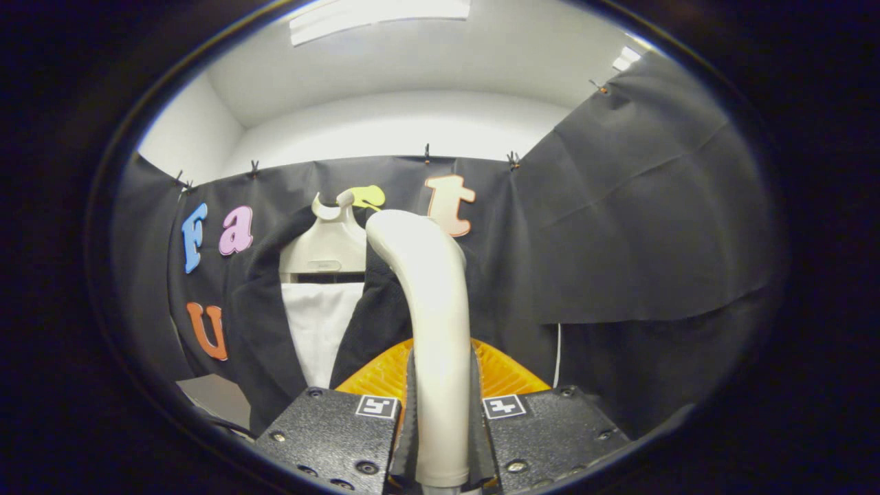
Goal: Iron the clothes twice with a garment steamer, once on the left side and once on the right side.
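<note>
Smooth glossy plastic steamer handle [434,309] between the gripper [440,440] fingers, matt woven dark jacket [265,323] beyond, ribbed orange plastic [375,375] behind the handle.

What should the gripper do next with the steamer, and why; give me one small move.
Probably carry the steamer handle forward toward the dark jacket and start the first pass on one front panel. The gripper is shut on the handle, one finger on each side of it, so the grasp looks done. The jacket hangs beyond the fingers on a pale hanger over a white shirt, apparently not yet reached.
</note>
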Tool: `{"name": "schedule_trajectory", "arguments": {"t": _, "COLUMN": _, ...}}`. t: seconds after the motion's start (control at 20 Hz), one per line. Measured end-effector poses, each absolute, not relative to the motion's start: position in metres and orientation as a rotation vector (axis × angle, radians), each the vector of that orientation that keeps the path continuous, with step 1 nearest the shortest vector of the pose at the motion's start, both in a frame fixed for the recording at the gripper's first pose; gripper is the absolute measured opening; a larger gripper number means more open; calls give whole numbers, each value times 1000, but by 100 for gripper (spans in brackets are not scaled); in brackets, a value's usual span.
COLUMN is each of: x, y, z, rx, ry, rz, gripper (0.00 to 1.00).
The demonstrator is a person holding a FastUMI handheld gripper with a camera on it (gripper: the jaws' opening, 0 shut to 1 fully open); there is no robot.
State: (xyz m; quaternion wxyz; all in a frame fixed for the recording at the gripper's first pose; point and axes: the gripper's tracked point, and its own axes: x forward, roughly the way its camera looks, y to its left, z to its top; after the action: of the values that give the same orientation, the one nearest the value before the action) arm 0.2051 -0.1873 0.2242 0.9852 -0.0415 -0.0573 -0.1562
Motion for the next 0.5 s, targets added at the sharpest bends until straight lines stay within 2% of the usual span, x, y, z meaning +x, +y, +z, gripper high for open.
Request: {"name": "schedule_trajectory", "arguments": {"t": 0.5, "x": 220, "y": -181, "z": 198, "rx": -157, "ry": -79, "rz": -335, "gripper": 32}}
